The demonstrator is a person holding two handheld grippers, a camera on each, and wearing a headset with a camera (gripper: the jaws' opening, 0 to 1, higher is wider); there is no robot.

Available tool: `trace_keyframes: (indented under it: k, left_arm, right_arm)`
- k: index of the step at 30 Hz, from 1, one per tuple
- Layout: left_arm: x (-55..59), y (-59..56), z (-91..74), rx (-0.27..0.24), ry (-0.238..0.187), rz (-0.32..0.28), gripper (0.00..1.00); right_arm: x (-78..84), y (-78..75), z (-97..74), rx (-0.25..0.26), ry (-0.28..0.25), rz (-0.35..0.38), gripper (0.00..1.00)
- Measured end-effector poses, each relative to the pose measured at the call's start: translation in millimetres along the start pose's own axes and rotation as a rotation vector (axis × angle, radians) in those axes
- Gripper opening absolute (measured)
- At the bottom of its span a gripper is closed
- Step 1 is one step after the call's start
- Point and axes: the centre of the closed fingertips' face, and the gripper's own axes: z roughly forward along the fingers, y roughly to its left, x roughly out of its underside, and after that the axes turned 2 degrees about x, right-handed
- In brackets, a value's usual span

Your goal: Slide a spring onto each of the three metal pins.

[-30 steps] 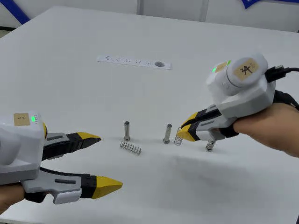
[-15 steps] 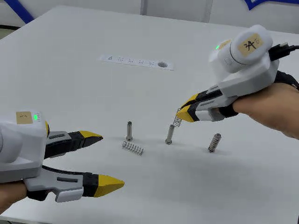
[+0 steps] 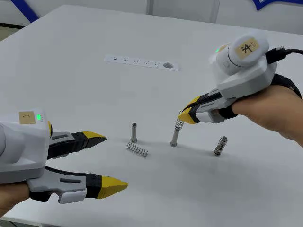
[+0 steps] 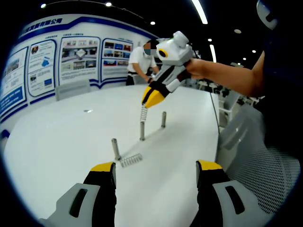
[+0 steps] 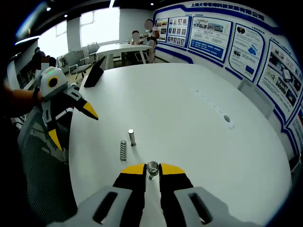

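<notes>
While right tool (image 3: 182,115) pinches spring (image 3: 179,124) atop middle pin (image 3: 174,137), left tool (image 3: 116,160) gapes near table (image 3: 71,90) edge.

Shiny metal pins (image 3: 134,132) and coiled wire springs (image 3: 137,150) stand on a smooth, matt white table (image 3: 71,90).

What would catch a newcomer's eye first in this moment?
The right hand-held gripper, in the middle of the head view, is shut on a spring at the top of the middle pin. To its right stands the finished pin, spring already on; to its left is a bare pin with a loose spring beside it. The left hand-held gripper hangs open at lower left.
</notes>
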Motion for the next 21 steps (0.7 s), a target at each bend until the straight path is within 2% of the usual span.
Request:
trace_keyframes:
  k: [10, 21]
  left_arm:
    - [-0.1, 0.5, -0.3, -0.002, -0.001, -0.001, 0.7]
    - [0.7, 0.6, -0.2, -0.001, 0.002, -0.002, 0.7]
  right_arm:
    - [4.0, -1.6, 8.1, -0.01, 0.019, 0.005, 0.12]
    - [0.5, -2.8, 11.4, -0.018, 0.007, 0.023, 0.12]
